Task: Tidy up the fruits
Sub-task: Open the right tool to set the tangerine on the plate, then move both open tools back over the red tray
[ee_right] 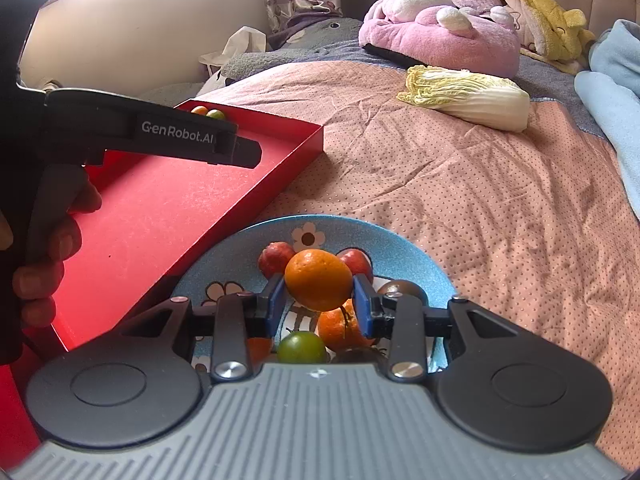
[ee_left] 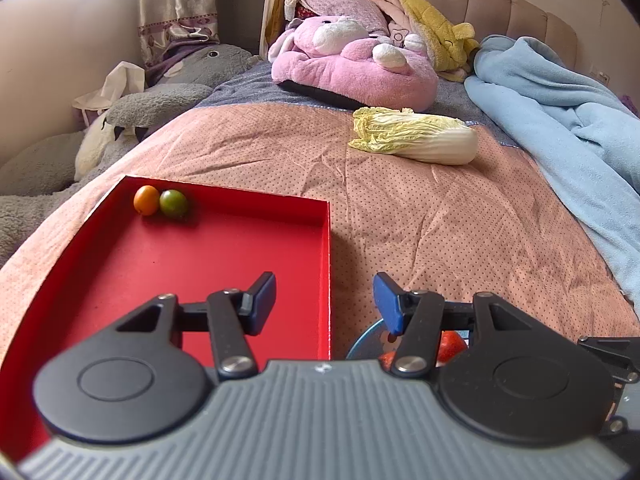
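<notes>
A red tray (ee_left: pixel 200 256) lies on the bed with a small orange fruit (ee_left: pixel 146 200) and a green fruit (ee_left: pixel 173 204) in its far left corner. My left gripper (ee_left: pixel 324 300) is open and empty over the tray's right edge. In the right wrist view my right gripper (ee_right: pixel 320 300) is shut on an orange (ee_right: pixel 319 280), held just above a blue flowered plate (ee_right: pixel 400 246). The plate holds several fruits: red ones (ee_right: pixel 274 258), another orange (ee_right: pixel 338 328), a green one (ee_right: pixel 302 347) and a dark one (ee_right: pixel 400 289). The red tray (ee_right: pixel 160 216) lies left of the plate.
A napa cabbage (ee_left: pixel 416 140) lies on the pink dotted bedspread (ee_left: pixel 440 232) beyond the tray. A pink plush (ee_left: pixel 352 64), a grey plush (ee_left: pixel 160 96) and a blue blanket (ee_left: pixel 560 112) sit at the head and sides of the bed.
</notes>
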